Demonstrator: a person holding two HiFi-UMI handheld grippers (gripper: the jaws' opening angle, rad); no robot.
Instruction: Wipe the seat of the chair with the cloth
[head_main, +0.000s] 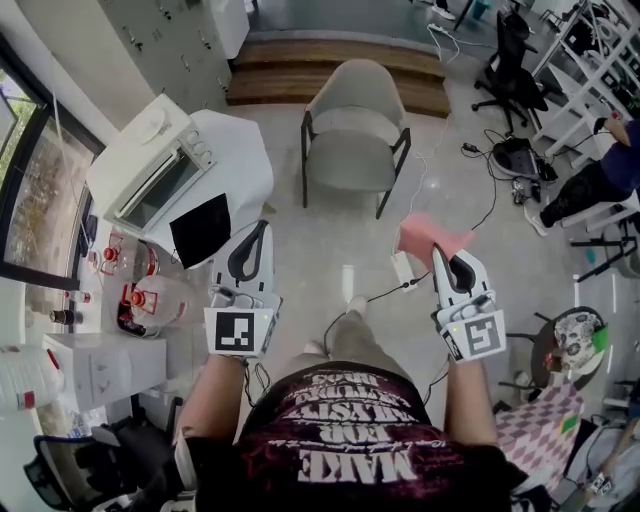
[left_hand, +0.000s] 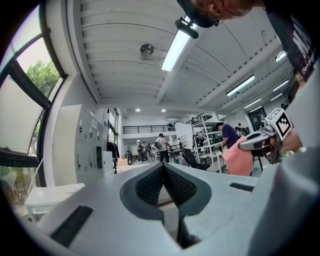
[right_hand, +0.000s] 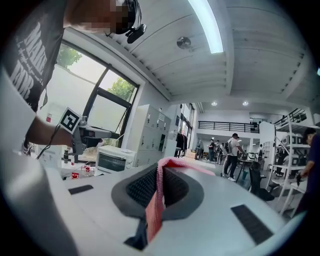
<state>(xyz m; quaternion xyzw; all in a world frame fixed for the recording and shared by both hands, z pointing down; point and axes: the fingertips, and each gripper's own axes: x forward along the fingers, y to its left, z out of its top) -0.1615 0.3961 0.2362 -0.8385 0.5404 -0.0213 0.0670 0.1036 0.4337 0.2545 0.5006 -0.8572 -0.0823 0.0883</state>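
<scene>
A white oven (head_main: 150, 168) sits on a white table (head_main: 238, 158).

The lower edge of the cloth (head_main: 425, 234) hides behind the right tool (head_main: 438, 251). The distant people (left_hand: 161, 148) are too small to tell apart

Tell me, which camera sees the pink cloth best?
The head view: nearly the whole cloth shows there, held out at the tip of the right gripper. The right gripper view shows the cloth only edge-on, pinched between the jaws. The left gripper view shows it small, far right.
</scene>
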